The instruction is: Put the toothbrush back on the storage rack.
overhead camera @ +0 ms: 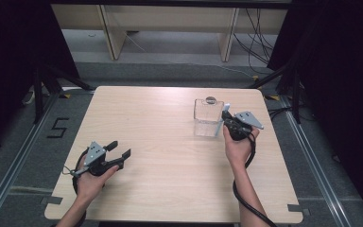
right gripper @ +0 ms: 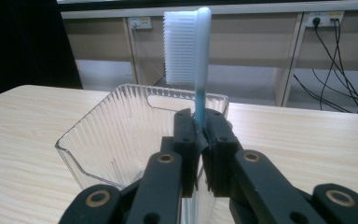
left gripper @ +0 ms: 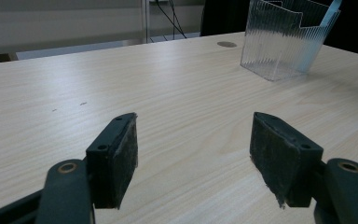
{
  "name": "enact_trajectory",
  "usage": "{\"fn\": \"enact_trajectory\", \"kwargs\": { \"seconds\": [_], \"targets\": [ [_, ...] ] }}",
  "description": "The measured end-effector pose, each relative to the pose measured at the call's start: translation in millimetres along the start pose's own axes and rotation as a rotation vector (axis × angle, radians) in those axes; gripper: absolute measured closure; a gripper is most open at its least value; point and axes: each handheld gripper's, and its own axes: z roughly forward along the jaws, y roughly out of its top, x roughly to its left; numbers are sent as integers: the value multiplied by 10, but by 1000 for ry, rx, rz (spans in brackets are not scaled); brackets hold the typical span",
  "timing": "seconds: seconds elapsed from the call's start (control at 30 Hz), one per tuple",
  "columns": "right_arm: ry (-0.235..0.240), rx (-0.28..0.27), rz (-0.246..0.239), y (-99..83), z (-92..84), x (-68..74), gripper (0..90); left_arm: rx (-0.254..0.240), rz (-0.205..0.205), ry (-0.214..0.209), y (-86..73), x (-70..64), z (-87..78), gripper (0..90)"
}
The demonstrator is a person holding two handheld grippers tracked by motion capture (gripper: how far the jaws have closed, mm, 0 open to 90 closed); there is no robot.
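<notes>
Blue toothbrush (right gripper: 199, 100) handle — lower end hidden, pinched in right claw (right gripper: 200, 140) | clear bin (right gripper: 121, 135) | left claw (left gripper: 193, 158) wide, empty

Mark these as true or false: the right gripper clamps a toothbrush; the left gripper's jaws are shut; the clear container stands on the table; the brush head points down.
1. The right gripper clamps a toothbrush: true.
2. The left gripper has its jaws shut: false, they stand apart with nothing between them.
3. The clear container stands on the table: true.
4. The brush head points down: false, it rises above the jaws.
</notes>
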Motion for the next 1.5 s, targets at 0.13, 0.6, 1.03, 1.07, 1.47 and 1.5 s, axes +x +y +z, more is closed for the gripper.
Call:
{"fn": "enact_trajectory", "kwargs": {
  "seconds": [0.13,0.6,1.03,1.07,1.47,1.5],
  "targets": [
    [0,-2,-18,0,-1,-15,834,-1,-1,0,1,-1,1,315],
    [9,11,-3,9,-21,-18,656,0,1,0,2,-1,-1,316],
    [16,51,1,5,-98,-20,529,-12,-1,-3,-1,7,2,316],
    [16,45,-9,3,-109,-24,521,-11,-1,-3,0,7,1,315],
    [23,67,-40,-31,-278,-40,483,2,6,1,2,-1,-3,315],
    [32,69,-19,-36,-294,-24,481,2,4,1,1,-1,-3,316]
  ]
}}
